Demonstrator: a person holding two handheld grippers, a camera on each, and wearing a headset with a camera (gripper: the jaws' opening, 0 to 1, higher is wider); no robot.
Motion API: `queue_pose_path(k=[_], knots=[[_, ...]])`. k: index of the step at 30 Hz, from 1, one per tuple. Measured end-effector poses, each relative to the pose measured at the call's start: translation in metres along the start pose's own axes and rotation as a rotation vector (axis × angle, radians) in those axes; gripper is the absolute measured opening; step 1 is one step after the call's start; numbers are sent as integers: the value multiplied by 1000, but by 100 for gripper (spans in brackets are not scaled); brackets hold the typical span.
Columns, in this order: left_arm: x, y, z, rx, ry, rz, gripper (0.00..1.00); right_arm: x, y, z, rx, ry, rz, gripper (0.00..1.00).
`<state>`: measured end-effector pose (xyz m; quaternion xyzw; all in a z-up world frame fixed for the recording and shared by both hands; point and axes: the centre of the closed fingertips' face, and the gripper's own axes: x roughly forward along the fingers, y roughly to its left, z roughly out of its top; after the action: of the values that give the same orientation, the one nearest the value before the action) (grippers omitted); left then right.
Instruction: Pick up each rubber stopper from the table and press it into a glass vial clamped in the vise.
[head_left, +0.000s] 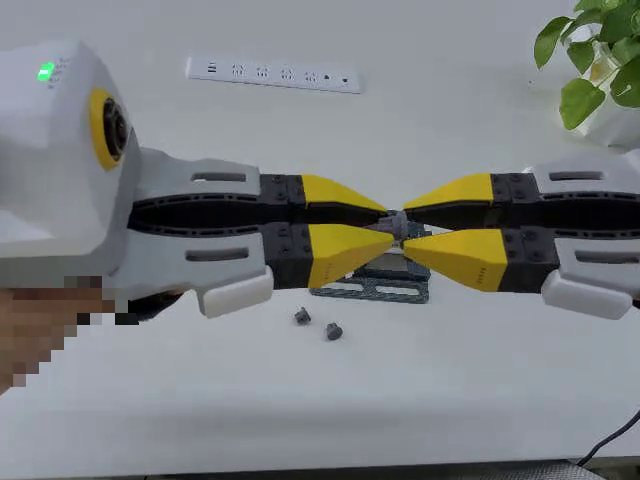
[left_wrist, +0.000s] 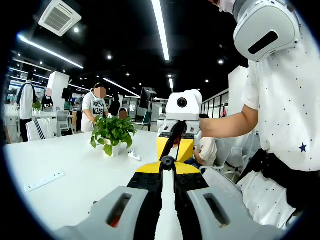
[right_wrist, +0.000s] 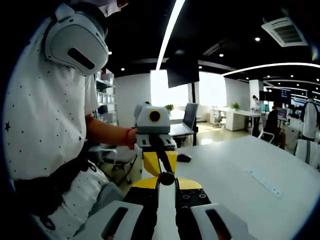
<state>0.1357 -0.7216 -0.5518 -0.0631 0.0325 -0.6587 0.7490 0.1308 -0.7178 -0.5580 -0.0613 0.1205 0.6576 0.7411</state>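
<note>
Fingers (head_left: 335, 250) of left gripper (head_left: 387, 224) and right gripper (head_left: 407, 225) closed tip to tip on grey stopper (head_left: 397, 227) over vise (head_left: 375, 289).

Your left gripper (head_left: 386, 223) and right gripper (head_left: 408, 226) match: yellow wedge-shaped jaws, black blocks behind them, then pale grey shells with long slots cut in. You wear a white short-sleeved shirt (left_wrist: 290, 100) speckled with small dark dots and one dark star, dark trousers (left_wrist: 285, 175), and a red band (right_wrist: 128, 135) at one wrist. Your headset (right_wrist: 75, 42) is white with a dark oval slot.
</note>
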Motion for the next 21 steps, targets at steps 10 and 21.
queue_pose_path(k=[10,21], knots=[[-1,-4,3,-11,0,-24,4,0,5,4,4,-14,22,8],[-3,-3,4,-15,-8,-33,4,0,7,7,-1,-14,32,7]])
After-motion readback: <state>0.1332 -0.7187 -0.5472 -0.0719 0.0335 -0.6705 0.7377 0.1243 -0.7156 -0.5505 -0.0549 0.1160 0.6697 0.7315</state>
